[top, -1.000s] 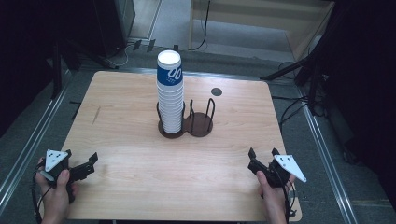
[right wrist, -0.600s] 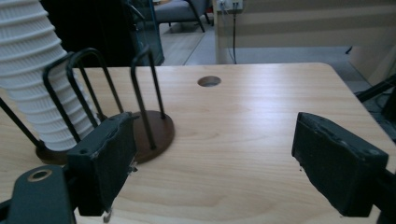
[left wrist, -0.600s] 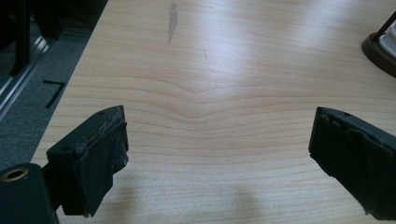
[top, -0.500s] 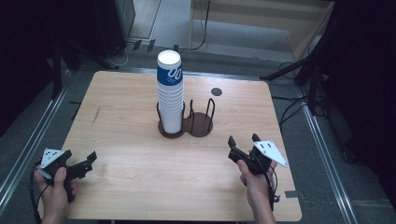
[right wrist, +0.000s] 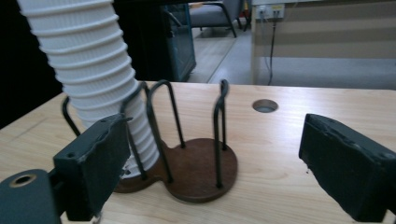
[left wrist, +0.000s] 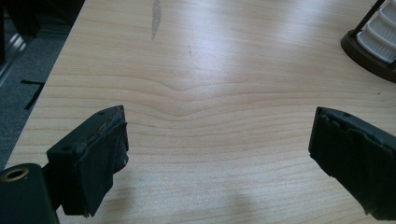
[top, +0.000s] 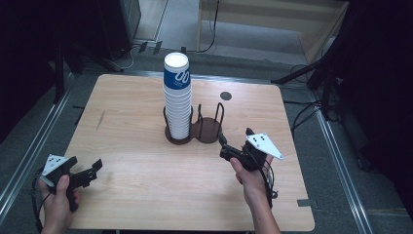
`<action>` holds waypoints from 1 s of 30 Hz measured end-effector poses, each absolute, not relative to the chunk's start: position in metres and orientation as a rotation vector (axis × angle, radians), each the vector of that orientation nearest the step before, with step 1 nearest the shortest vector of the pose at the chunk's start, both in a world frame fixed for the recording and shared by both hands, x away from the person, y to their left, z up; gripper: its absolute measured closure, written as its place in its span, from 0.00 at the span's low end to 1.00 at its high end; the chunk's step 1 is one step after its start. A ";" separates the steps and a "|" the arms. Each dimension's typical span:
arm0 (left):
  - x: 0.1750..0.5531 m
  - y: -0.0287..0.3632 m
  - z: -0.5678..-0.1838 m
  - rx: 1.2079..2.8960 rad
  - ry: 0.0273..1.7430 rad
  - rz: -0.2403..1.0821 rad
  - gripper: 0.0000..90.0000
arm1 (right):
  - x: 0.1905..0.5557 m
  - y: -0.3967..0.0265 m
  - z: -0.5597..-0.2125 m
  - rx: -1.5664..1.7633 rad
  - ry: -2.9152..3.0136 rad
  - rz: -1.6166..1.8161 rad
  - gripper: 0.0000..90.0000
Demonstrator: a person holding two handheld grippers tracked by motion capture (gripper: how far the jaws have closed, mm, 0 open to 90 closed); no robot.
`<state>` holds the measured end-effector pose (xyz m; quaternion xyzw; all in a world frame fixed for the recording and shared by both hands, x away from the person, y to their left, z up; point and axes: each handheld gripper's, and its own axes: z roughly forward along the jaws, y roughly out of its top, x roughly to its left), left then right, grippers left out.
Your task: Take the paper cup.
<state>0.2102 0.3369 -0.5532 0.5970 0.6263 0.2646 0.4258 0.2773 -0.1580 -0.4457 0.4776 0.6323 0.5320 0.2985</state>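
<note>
A tall stack of cups (top: 177, 100) is seen standing straight up in the left ring of a dark brown cup holder (top: 207, 129), near the middle of the wooden table (top: 126, 122). The other ring of the holder is empty. The stack's long line runs up and down, so it can be taken from the side. The right gripper (top: 234, 146) is held just in front of the holder and a little to its right, and it is pointed at it — in the right gripper view the stack (right wrist: 95, 84) is seen up and to the left of the jaws, with the empty ring (right wrist: 201, 172) right between them. The right gripper's jaws have just been opening; they are now set well apart, and nothing is held between them. The left gripper (top: 90, 173) is kept far back, near the front left corner of the table, well apart from the cups. Its jaws are spread wide too, and only bare wood is seen between them in the left gripper view, with the holder's edge (left wrist: 369, 49) far off at the top right. So the right hand is by far the nearer one — a short reach forward and to the left is likely all that is needed for the stack to be met.
</note>
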 end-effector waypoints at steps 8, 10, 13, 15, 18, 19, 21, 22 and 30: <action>0.211 0.336 -0.553 1.506 1.560 0.669 0.06 | 0.281 -0.136 -0.434 1.224 1.716 1.442 0.07; 0.211 0.335 -0.553 1.509 1.561 0.669 0.06 | 0.283 -0.131 -0.432 1.215 1.722 1.446 0.07; 0.211 0.335 -0.553 1.509 1.559 0.671 0.06 | 0.285 -0.123 -0.429 1.205 1.734 1.448 0.07; 0.211 0.335 -0.553 1.514 1.558 0.671 0.06 | 0.286 -0.119 -0.427 1.196 1.739 1.450 0.07; 0.211 0.335 -0.553 1.517 1.559 0.670 0.06 | 0.288 -0.113 -0.423 1.184 1.746 1.453 0.07; 0.211 0.335 -0.553 1.517 1.559 0.670 0.06 | 0.289 -0.111 -0.422 1.180 1.748 1.453 0.07; 0.211 0.335 -0.553 1.518 1.558 0.669 0.06 | 0.290 -0.107 -0.420 1.178 1.751 1.456 0.07; 0.211 0.335 -0.553 1.518 1.558 0.669 0.06 | 0.290 -0.105 -0.419 1.173 1.752 1.461 0.07; 0.211 0.335 -0.553 1.522 1.557 0.666 0.06 | 0.296 -0.089 -0.413 1.156 1.759 1.466 0.07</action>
